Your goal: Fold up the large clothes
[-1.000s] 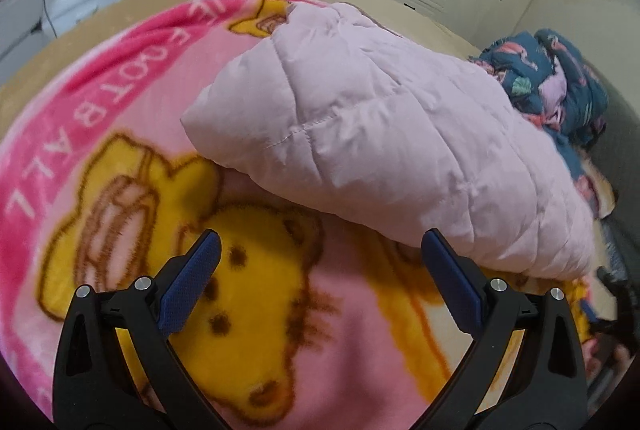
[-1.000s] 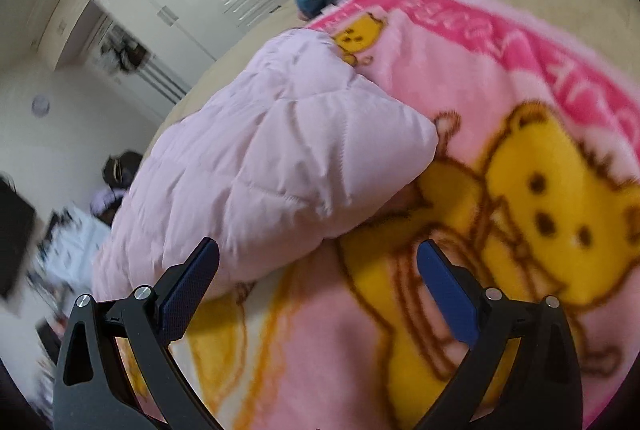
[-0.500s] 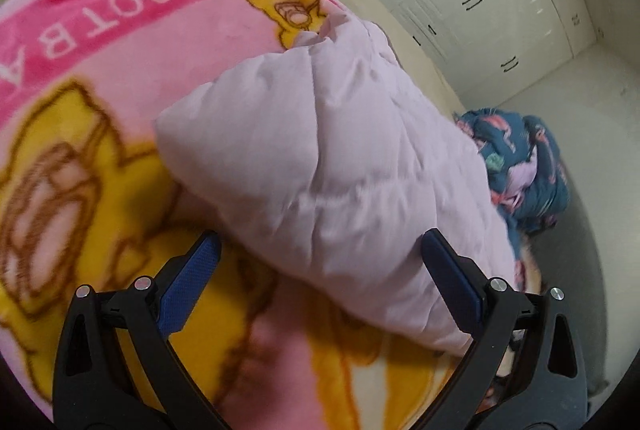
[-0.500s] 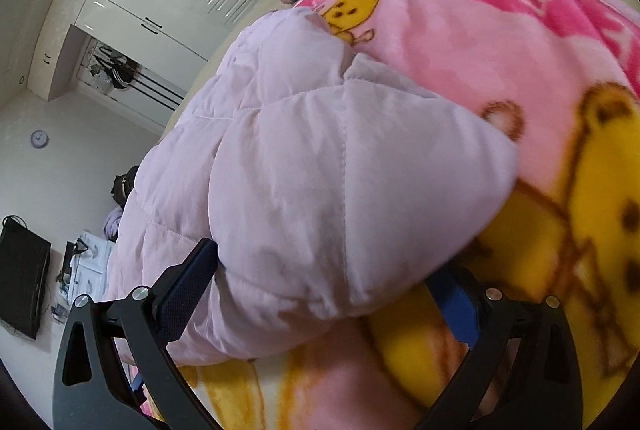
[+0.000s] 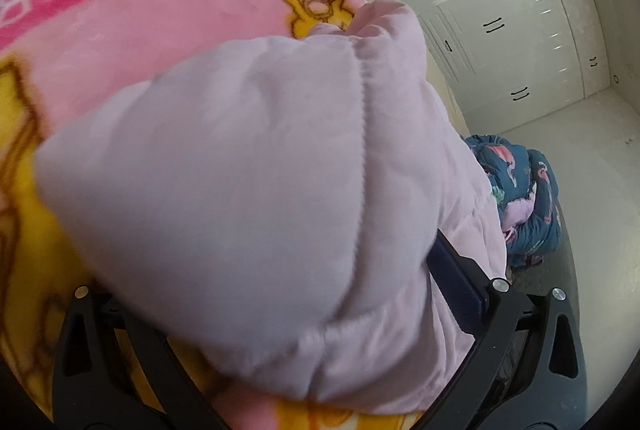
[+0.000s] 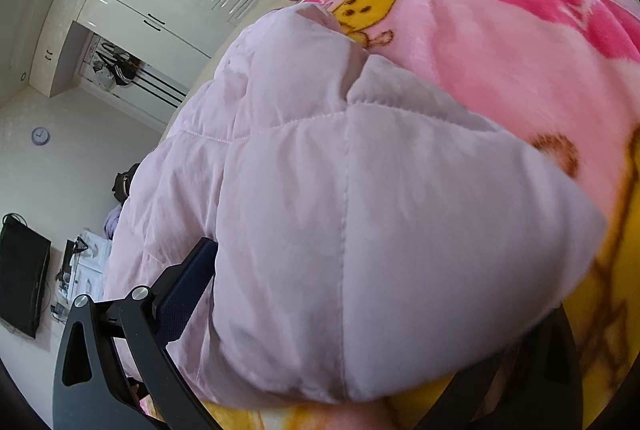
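quilted jacket (image 5: 248, 190) between gripper (image 5: 276, 294) fingers (spread)

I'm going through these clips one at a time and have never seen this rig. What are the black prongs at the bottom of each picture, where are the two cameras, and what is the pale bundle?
There is no robot here. A person holds a two-finger gripper in each hand, and each gripper carries a fisheye camera looking forward along its fingers, so the black prongs are the fingers themselves. One picture comes from the left gripper, the other from the right gripper. The pale bundle is a quilted pale pink garment, already bunched up, lying on a pink and yellow cartoon blanket spread over a bed. Each gripper's jaws stand wide apart around one end of the bundle, not yet closed on it. Behind are a blue patterned heap of cloth and white wardrobes.
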The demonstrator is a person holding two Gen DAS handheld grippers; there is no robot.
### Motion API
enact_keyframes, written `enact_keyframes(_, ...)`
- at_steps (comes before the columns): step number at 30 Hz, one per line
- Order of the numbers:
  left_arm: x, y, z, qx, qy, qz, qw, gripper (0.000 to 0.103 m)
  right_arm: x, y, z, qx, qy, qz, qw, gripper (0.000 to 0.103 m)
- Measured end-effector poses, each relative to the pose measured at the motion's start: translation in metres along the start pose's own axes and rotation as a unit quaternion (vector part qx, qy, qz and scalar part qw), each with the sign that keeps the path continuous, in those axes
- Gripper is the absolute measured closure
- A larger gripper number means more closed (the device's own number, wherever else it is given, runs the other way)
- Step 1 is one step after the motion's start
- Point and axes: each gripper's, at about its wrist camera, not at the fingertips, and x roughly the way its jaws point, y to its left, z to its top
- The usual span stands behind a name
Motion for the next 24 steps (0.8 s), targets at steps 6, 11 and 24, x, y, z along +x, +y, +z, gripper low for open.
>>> enact_keyframes(6,0.007,0.003,0.006,0.014,-0.001,-0.011,0.9998,0.008,0.006,0.009,0.0,-0.029,-0.016,-0.012,0.999,0.004)
enact_keyframes(11,0.009,0.002,0.008,0.034,-0.005,-0.016,0.9993,0.008,0.008,0.018,-0.001,-0.062,-0.03,-0.02,0.997,0.014)
enact_keyframes(24,-0.026,-0.048,-0.005,0.177,-0.058,0.01,0.9824,0.064,-0.018,0.099,-0.024,-0.3,-0.074,-0.104,0.946,0.065)
